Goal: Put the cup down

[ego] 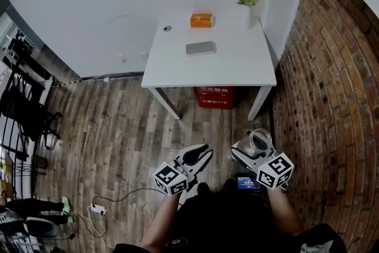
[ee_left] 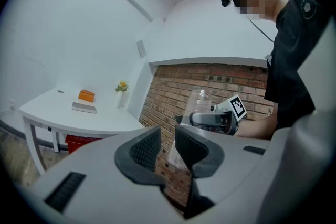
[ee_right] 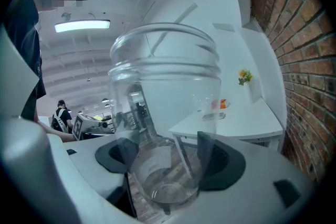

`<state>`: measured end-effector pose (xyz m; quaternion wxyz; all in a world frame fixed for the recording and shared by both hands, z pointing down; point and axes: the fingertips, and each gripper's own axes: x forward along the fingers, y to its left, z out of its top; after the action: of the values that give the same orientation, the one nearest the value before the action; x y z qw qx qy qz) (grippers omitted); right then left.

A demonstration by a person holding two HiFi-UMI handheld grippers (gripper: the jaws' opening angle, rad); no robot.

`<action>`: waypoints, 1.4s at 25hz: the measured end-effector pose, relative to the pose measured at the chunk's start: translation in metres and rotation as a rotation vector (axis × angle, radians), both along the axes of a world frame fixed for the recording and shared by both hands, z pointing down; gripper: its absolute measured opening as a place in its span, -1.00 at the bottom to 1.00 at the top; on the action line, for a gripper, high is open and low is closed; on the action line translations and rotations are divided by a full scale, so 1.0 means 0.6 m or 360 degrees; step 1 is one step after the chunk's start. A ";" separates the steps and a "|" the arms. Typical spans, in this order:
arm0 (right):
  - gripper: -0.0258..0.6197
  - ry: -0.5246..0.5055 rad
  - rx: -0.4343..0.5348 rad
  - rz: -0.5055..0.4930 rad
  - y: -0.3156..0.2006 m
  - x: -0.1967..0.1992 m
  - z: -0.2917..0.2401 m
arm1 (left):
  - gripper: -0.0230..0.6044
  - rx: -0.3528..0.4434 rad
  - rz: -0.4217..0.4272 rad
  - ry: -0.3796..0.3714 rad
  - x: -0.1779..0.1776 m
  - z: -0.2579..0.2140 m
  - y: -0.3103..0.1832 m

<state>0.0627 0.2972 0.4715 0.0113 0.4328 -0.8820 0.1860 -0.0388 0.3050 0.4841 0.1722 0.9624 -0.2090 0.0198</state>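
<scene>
Right gripper (ee_right: 168, 160) jaws clamp the clear glass cup (ee_right: 165, 86) near its base, upright over the floor (ego: 118, 127), well short of the white worktop (ego: 237, 65). Left gripper (ee_left: 167, 148) jaws slightly apart, empty (idle). Carry it level; seat base before releasing.

Grippers side by side — left gripper (ego: 203, 153) empty (jaws narrowly apart), right gripper (ego: 254, 149) clamps cup (ego: 259, 138).

Tabletop (ego: 237, 62) is hiding the upper part of the red box (ego: 212, 96); box print is coming through too small to read. Small dark item (ego: 167, 28) on the tabletop is looking too tiny to identify. Left gripper (ee_left: 167, 136) fingers (ee_left: 140, 150) are blocking part of the cup (ee_left: 199, 98) in the left gripper view.
</scene>
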 end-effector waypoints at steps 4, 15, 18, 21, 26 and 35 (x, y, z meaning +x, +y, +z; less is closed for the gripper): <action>0.19 0.0000 -0.0013 -0.0019 0.000 0.024 0.011 | -0.63 0.0001 -0.0043 -0.0003 0.014 0.000 0.000; 0.19 -0.0032 -0.0059 -0.0017 -0.024 0.071 0.033 | -0.63 -0.0019 -0.0098 -0.0047 0.043 0.015 -0.025; 0.19 -0.0035 -0.0073 -0.0002 -0.041 0.072 0.040 | -0.63 -0.0025 -0.0091 -0.0049 0.043 0.022 -0.045; 0.19 -0.0022 -0.0080 0.0011 -0.066 0.073 0.048 | -0.63 -0.0037 -0.0090 -0.0031 0.041 0.034 -0.077; 0.19 -0.0007 -0.0080 0.0073 -0.131 0.080 0.050 | -0.63 -0.0044 -0.0041 -0.0007 0.044 0.043 -0.156; 0.19 0.0009 -0.0077 0.0123 -0.290 0.043 0.045 | -0.63 -0.0033 0.0049 0.0012 0.021 0.043 -0.315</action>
<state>0.0882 0.1231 0.4984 0.0171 0.4668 -0.8598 0.2063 -0.0262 0.1158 0.5100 0.1826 0.9637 -0.1934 0.0211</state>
